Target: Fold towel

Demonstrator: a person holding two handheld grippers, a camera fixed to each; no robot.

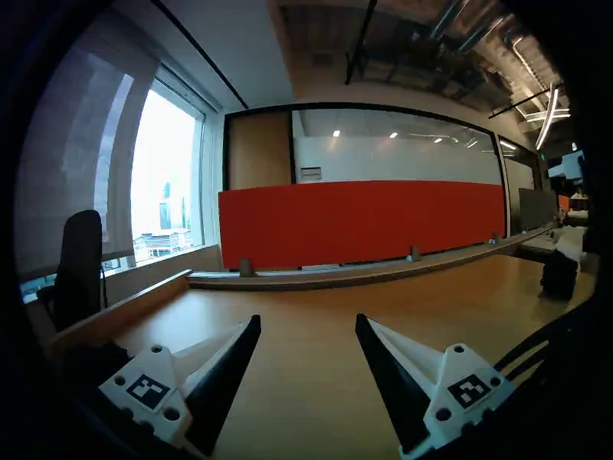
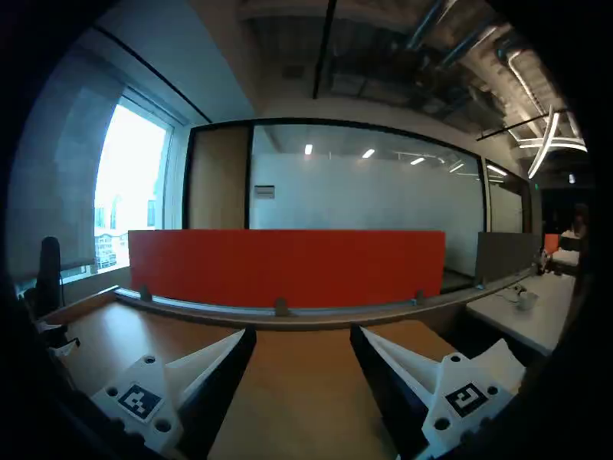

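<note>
The left hand-held gripper (image 1: 307, 317) was spread wide open. Both fingers (image 1: 222, 368) sat over the wooden desk (image 1: 322, 399) with bare desktop showing in the gap, so it had hold of nothing. The right hand-held gripper (image 2: 301, 330) was the same deal: wide open, gripping nothing, over the same sort of wood surface. Each finger had a little black-and-white marker tag (image 1: 147, 389) on its white base.

Straight ahead of both, along the far edge of the desk, stood a red divider panel (image 1: 360, 222) with a glass wall (image 1: 391, 146) behind it. Off to the left of the left one were a bright window (image 1: 165, 184) and a black office chair (image 1: 77, 268). Far to its right a dark lump (image 1: 559, 274) sat on the desk with something pale (image 1: 571, 241) just behind it, both too small to make out. Honestly couldn't tell where the towel was. To the right of the right one there was a white desk (image 2: 529, 318), with a grey panel (image 2: 506, 257) beyond it.
</note>
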